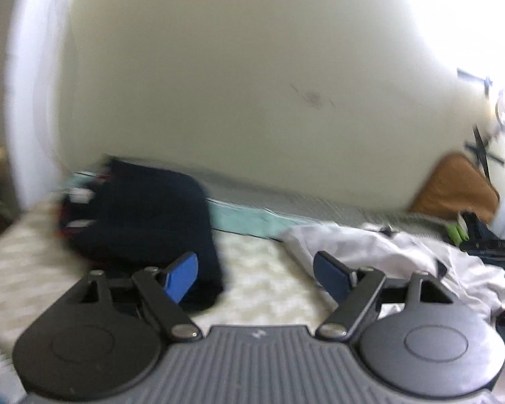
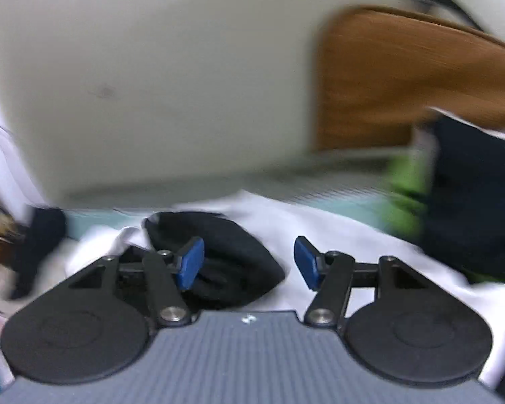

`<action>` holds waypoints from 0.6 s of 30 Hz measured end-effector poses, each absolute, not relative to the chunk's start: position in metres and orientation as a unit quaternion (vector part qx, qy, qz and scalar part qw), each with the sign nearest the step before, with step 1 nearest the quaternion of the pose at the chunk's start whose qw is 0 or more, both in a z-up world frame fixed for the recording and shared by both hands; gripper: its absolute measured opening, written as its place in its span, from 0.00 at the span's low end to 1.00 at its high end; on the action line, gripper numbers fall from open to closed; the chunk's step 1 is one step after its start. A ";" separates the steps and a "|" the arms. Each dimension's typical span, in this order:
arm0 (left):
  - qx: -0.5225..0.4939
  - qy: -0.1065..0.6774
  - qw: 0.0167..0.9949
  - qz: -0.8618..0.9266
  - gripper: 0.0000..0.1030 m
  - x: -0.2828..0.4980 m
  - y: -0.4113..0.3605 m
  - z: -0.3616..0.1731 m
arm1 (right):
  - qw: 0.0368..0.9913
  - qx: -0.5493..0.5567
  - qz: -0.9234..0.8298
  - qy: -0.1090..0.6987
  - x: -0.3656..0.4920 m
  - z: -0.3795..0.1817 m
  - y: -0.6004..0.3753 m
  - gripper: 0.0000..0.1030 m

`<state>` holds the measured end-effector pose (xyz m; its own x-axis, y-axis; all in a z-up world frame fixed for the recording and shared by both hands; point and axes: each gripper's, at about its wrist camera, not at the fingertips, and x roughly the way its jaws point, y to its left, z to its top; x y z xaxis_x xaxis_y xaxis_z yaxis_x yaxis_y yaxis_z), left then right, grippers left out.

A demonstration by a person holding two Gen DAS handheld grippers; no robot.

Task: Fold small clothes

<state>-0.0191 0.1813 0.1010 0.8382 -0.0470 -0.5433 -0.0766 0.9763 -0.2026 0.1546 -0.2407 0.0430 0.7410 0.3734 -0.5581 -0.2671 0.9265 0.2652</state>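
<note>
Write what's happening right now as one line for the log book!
left gripper: open, empty | right gripper: open, empty, over white shirt | black cloth on shirt | both views blurry

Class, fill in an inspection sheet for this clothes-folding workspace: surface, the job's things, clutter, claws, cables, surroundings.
Surface: bed cover, pale and mottled, blurred.
Job's things: dark navy garment at left of the left view; crumpled white garment at right; black garment lying on white cloth in the right view.
Clutter: green item beside a dark bundle; teal strip along the bed's far edge.
Claws: left claw open, empty; right claw open, empty.
Cables: nothing seen.
Surroundings: cream wall; brown wooden headboard.
</note>
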 end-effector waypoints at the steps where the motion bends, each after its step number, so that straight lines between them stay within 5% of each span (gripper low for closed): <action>1: -0.105 0.299 0.948 -0.003 0.76 -0.001 0.172 0.096 | 0.928 0.089 0.172 0.318 0.150 0.041 -0.250 0.60; 8: -0.105 0.391 0.912 -0.073 0.80 0.092 0.114 0.054 | 0.934 0.068 0.210 0.280 0.153 0.061 -0.230 0.61; 10: -0.106 0.415 0.901 -0.076 0.60 0.106 0.101 0.041 | 0.932 0.047 0.222 0.283 0.165 0.058 -0.210 0.62; 12: -0.094 0.429 0.895 -0.078 0.23 0.113 0.091 0.030 | 0.923 0.036 0.241 0.299 0.183 0.048 -0.188 0.62; 15: -0.071 0.415 0.905 -0.062 0.10 0.112 0.089 0.023 | 0.916 -0.005 0.249 0.315 0.202 0.029 -0.155 0.61; 17: -0.070 0.401 0.912 -0.048 0.09 0.109 0.097 0.027 | 0.906 -0.039 0.249 0.341 0.215 0.013 -0.136 0.44; 18: -0.068 0.391 0.917 -0.032 0.08 0.110 0.102 0.031 | 0.897 -0.057 0.250 0.361 0.221 0.005 -0.128 0.04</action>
